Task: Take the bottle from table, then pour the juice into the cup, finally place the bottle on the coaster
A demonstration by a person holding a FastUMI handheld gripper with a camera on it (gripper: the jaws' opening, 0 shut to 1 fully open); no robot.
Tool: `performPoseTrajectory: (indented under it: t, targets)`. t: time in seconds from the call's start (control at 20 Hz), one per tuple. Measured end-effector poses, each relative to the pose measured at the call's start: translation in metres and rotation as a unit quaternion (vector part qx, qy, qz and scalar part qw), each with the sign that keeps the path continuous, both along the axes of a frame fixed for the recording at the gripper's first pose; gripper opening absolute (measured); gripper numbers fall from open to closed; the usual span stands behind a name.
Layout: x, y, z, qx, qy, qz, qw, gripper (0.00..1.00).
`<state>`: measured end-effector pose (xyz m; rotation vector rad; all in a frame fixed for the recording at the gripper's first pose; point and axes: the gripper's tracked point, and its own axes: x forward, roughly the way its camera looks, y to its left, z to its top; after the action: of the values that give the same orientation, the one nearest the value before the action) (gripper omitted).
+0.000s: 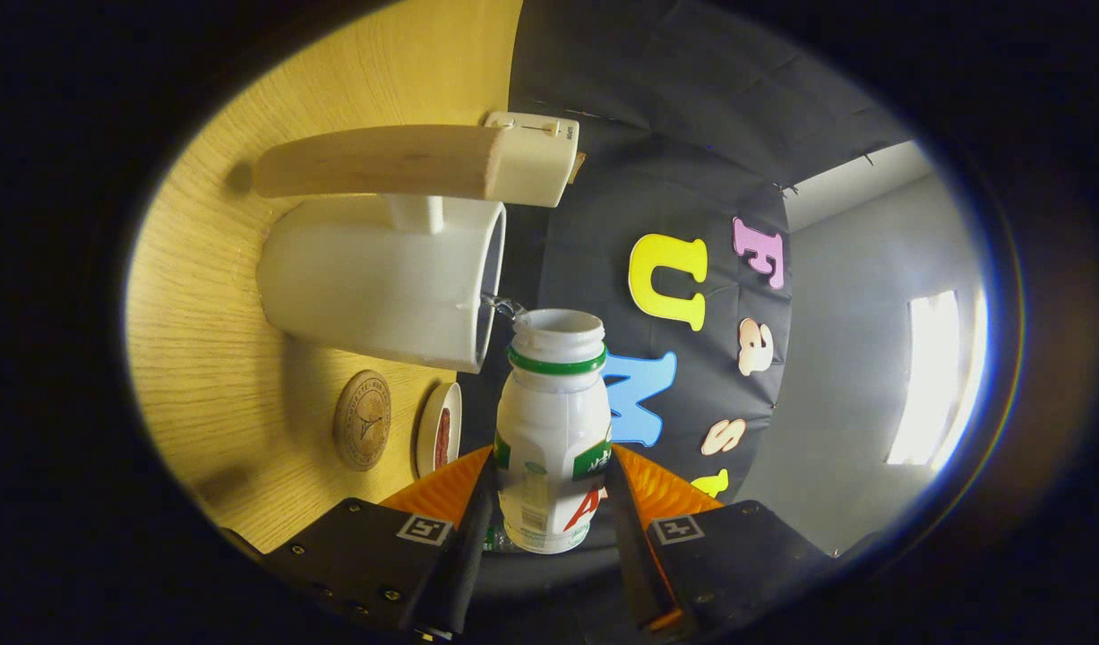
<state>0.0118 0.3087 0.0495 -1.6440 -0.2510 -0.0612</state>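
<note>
Juice dribbles from the bottle point(553, 421), which the claw point(549, 488) grips on both sides and tips so its open mouth meets the cup point(379, 282) rim. Beside the cup, the coaster point(362, 420) waits on the worktop point(209, 296).

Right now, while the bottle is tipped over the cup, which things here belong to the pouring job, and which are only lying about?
Belonging to the job:
- white juice bottle, gripped between the jaws of the gripper
- white cup
- round wooden coaster

Lying about:
- small dish beside the coaster
- wooden-handled white tool past the cup
</note>
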Motion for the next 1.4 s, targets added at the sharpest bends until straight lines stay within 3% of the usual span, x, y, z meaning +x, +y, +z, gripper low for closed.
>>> performPoseTrajectory:
  t: [1.4]
  targets:
    - [0.004,-0.005,0.033,-0.047,-0.024,-0.002,0.999,0.66]
